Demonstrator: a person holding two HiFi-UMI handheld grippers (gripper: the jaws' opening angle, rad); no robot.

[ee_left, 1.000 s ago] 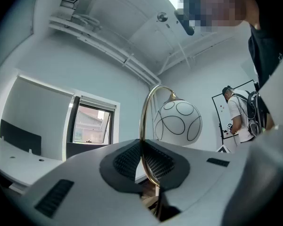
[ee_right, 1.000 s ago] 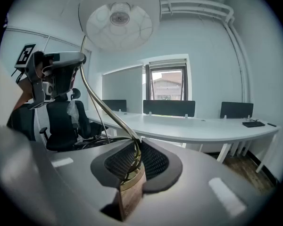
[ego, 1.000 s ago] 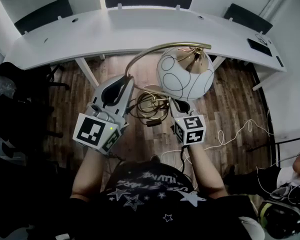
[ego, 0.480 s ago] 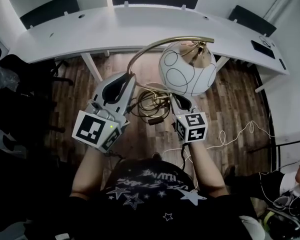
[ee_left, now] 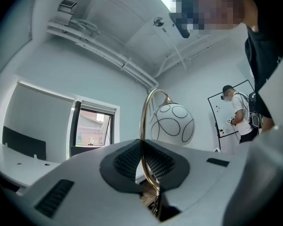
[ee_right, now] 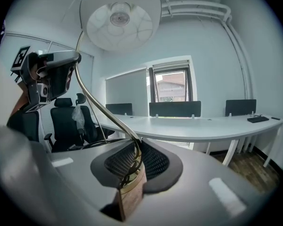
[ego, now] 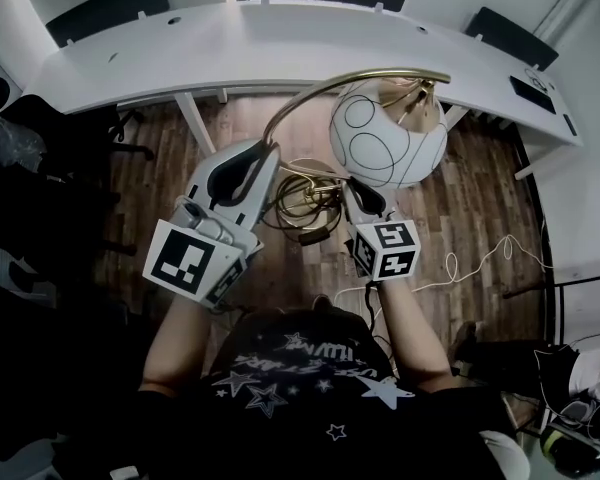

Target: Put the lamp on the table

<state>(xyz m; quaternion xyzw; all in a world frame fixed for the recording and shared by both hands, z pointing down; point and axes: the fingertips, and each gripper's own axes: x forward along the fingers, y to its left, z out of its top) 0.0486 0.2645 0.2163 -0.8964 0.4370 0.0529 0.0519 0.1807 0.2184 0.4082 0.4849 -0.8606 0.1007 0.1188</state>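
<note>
The lamp has a white globe shade [ego: 385,140] with black rings, hung from a curved brass stem [ego: 310,96]. It is held in the air above the wood floor, in front of the long white table [ego: 280,43]. My left gripper [ego: 264,156] is shut on the brass stem [ee_left: 142,140], with the globe [ee_left: 172,124] beyond it. My right gripper [ego: 366,194] is shut on the lamp's lower brass post [ee_right: 131,182]. From that gripper the shade [ee_right: 120,14] shows from underneath, and the left gripper [ee_right: 56,74] shows up the stem.
Coiled cable [ego: 302,200] hangs or lies below the lamp and a white cord [ego: 470,263] trails on the floor at right. Dark chairs [ego: 110,6] line the table's far side. A black office chair [ee_right: 68,121] stands at left. A person [ee_left: 237,114] stands at a distance.
The lamp, with both grippers still on it, has drifted a little right and toward the table. Neither grip has changed.
</note>
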